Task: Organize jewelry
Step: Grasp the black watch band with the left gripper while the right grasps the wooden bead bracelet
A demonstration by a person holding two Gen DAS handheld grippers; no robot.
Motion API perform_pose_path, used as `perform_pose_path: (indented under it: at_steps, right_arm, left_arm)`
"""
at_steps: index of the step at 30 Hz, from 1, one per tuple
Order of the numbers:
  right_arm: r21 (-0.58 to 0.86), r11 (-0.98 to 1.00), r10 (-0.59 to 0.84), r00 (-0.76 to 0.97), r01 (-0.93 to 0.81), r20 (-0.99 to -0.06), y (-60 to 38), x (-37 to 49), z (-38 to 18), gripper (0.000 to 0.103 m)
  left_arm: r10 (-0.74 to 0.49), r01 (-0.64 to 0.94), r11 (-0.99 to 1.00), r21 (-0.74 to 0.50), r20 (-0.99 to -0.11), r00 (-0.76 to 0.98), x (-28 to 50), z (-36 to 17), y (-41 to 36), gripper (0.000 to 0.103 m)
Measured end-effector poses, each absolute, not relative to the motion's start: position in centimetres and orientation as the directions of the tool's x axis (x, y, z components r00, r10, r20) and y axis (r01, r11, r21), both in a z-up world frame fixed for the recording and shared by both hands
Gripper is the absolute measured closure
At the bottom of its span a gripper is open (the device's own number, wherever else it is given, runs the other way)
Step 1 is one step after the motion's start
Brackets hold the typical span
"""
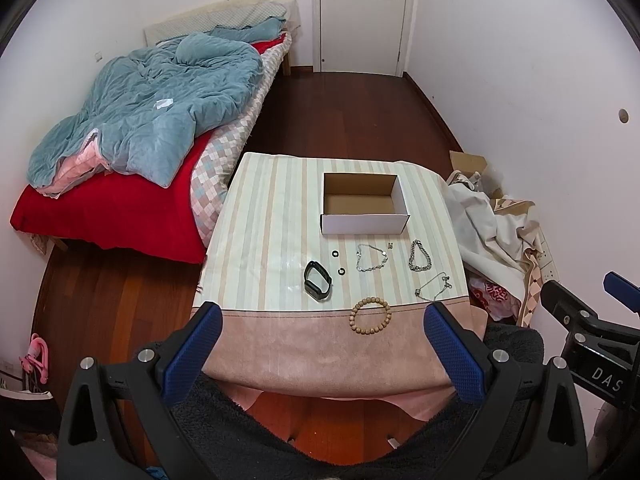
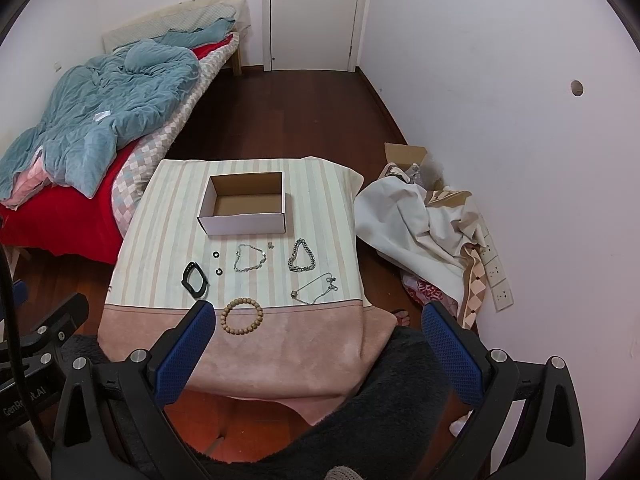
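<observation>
Left wrist view: left gripper (image 1: 322, 328) hangs over the near edge of the cloth-covered table (image 1: 256, 216), fingers spread wide w/ nothing between them. White cardboard box (image 1: 365, 224) sits open at the far-centre of the table. In front of it, L to R: black band (image 1: 317, 281), two small black rings (image 1: 338, 262), thin silver bracelet (image 1: 371, 259), chunky chain bracelet (image 1: 420, 256). Fine chain (image 1: 434, 287) lies nearer, on the right; wooden bead bracelet (image 1: 370, 315) is nearest, on the stripe/pink border. Right gripper's body shows at the frame's right edge.

Right wrist view: right gripper (image 2: 318, 326) also spread wide, holding nothing, above the table's near right corner. Bead bracelet (image 2: 242, 316) lies just beside its left finger (image 2: 188, 344). Box (image 2: 245, 225) is beyond, jewelry all on the cloth outside it. Bed (image 2: 100, 92) at left, crumpled fabric pile (image 2: 416, 232) at right.
</observation>
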State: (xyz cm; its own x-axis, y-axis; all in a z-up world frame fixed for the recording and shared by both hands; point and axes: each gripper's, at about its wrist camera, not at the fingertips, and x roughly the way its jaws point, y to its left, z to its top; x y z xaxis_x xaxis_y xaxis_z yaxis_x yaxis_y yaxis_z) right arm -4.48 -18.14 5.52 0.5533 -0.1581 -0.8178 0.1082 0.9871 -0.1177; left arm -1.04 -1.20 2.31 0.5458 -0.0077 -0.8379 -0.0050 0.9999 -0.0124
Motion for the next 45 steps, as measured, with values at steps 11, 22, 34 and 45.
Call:
perform_pose_path:
  at_steps: [11,22,34,45]
  right_arm:
    - [-0.132,0.984,-0.178,0.560,0.123,-0.809,-18.5,-3.5,4.7,0.000]
    - [-0.089,0.986,-0.142,0.426,0.143,-0.893,-20.1,3.7,-7.6,0.000]
    - [-0.014,0.992,-0.040,0.203,0.129,-0.978,-16.2,9.8,-26.0,0.031]
    - [-0.090,0.996,-0.087,0.214,-0.007,-0.973,-12.6,9.3,-28.2,0.094]
  left_arm:
    - [0.017,-0.012,1.000,0.013,-0.845,0.535,0.1,0.8,-1.1,0.000]
    - [0.276,-0.128,0.961,0.245,-0.844,0.459,8.3,-10.5,2.6,0.000]
    - [0.332,-0.082,0.943,0.322,-0.907,0.258,14.0,-23.8,4.6,0.000]
    - [0.131,-0.105,0.988,0.111,-0.968,0.212,15.8,-26.9,5.2,0.001]
